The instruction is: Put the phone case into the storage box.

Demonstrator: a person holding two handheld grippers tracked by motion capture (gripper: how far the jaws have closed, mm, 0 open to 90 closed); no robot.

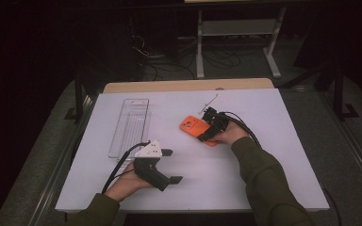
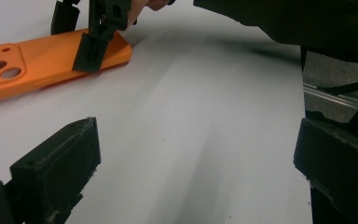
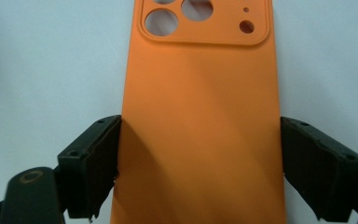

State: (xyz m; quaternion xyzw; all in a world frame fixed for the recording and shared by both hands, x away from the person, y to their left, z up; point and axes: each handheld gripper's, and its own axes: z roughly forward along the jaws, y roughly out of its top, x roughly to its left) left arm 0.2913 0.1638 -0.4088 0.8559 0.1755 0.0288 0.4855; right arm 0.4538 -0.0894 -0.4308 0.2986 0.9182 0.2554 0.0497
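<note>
Fingers of the right gripper clamp the long edges of an orange phone case lying flat on the white table. Thin, light and likely flexible, the case seems best held at its lower half. Left gripper fingers stand apart, empty, well clear.

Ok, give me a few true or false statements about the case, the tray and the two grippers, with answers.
1. The case is orange. True.
2. The case lies in the tray. False: it lies on the table, right of the tray.
3. The left gripper holds the case. False: its fingers are open with nothing between them.
4. The right gripper has a finger at each long side of the case. True.
</note>
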